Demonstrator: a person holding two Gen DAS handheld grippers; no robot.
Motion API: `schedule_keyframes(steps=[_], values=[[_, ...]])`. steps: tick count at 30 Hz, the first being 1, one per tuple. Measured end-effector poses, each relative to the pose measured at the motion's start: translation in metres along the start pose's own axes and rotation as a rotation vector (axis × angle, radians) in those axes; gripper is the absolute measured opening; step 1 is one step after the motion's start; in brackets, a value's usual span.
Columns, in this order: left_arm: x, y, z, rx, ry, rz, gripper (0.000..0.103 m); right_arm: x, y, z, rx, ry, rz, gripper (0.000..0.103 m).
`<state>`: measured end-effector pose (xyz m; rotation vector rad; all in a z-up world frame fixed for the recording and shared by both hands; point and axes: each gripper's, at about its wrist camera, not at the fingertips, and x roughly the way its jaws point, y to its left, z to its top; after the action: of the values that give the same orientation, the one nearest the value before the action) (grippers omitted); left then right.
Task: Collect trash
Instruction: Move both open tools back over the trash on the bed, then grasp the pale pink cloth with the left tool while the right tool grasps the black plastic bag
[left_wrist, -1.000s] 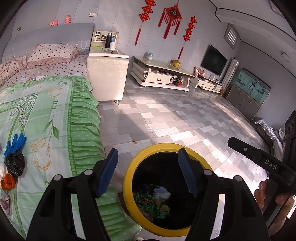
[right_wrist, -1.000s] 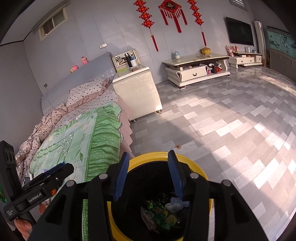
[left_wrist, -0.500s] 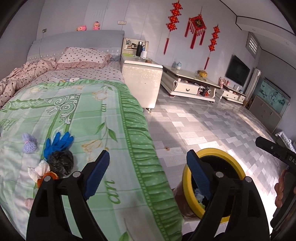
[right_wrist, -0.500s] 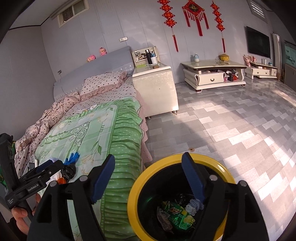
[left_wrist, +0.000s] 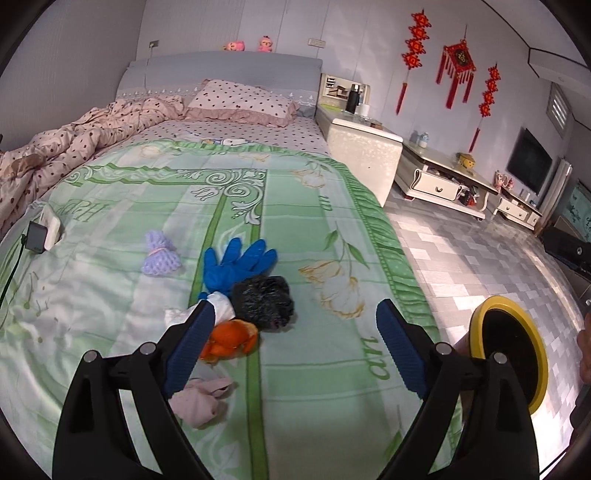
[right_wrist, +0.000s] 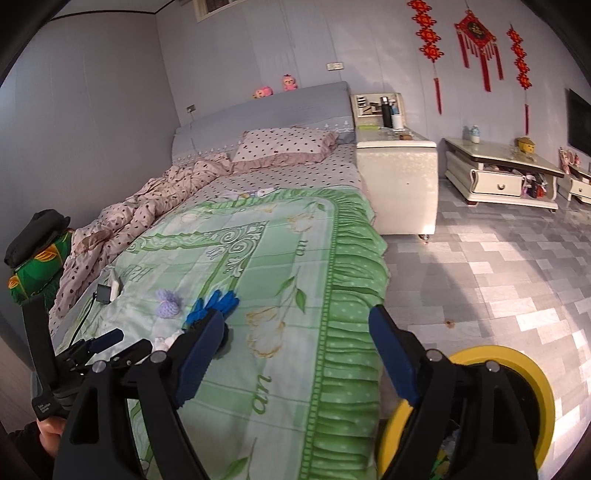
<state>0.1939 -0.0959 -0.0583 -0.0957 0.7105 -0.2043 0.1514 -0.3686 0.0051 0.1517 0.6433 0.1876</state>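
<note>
On the green blanket (left_wrist: 295, 206) lies a cluster of trash: a blue glove (left_wrist: 236, 264), a black crumpled bag (left_wrist: 264, 301), orange peel (left_wrist: 231, 338), white tissue (left_wrist: 221, 310), a purple net pouch (left_wrist: 160, 256) and a pink wad (left_wrist: 201, 400). My left gripper (left_wrist: 295, 317) hovers just short of the cluster, jaws opening, holding nothing. My right gripper (right_wrist: 297, 319) hangs over the blanket's frilled edge, jaws also opening and empty. From the right wrist view the glove (right_wrist: 221, 301) and pouch (right_wrist: 168, 302) lie ahead to the left. The yellow-rimmed bin (right_wrist: 539, 384) stands on the floor by the bed.
A white nightstand (left_wrist: 362, 155) stands beside the bed head, with a low TV cabinet (left_wrist: 443, 181) farther along the wall. A phone and charger (left_wrist: 40, 232) lie at the blanket's left edge. A crumpled pink quilt (left_wrist: 74, 140) covers the far left. Tiled floor (right_wrist: 498, 277) stretches to the right.
Both grippers have swung left from above the bin to over the bed. Their jaws have spread wider. The bin now sits at the lower right of both views.
</note>
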Motion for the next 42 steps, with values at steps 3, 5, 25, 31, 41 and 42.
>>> schedule_keyframes(steps=[3,5,25,31,41,42], values=[[-0.001,0.023,-0.010,-0.008,0.012,0.029,0.085,0.026,0.027,0.004,-0.044,0.023,0.041,0.077],[-0.001,0.037,-0.015,-0.019,0.020,0.044,0.085,0.045,0.043,0.006,-0.066,0.045,0.068,0.077],[0.043,0.103,-0.069,-0.099,0.151,0.072,0.085,0.209,0.120,-0.035,-0.132,0.293,0.208,0.077],[0.058,0.109,-0.076,-0.116,0.174,0.061,0.085,0.241,0.124,-0.046,-0.123,0.336,0.204,0.077],[0.080,0.100,-0.085,-0.066,0.205,0.035,0.076,0.278,0.128,-0.058,-0.114,0.392,0.205,0.073],[0.082,0.099,-0.087,-0.060,0.209,0.030,0.072,0.281,0.129,-0.059,-0.114,0.397,0.207,0.069]])
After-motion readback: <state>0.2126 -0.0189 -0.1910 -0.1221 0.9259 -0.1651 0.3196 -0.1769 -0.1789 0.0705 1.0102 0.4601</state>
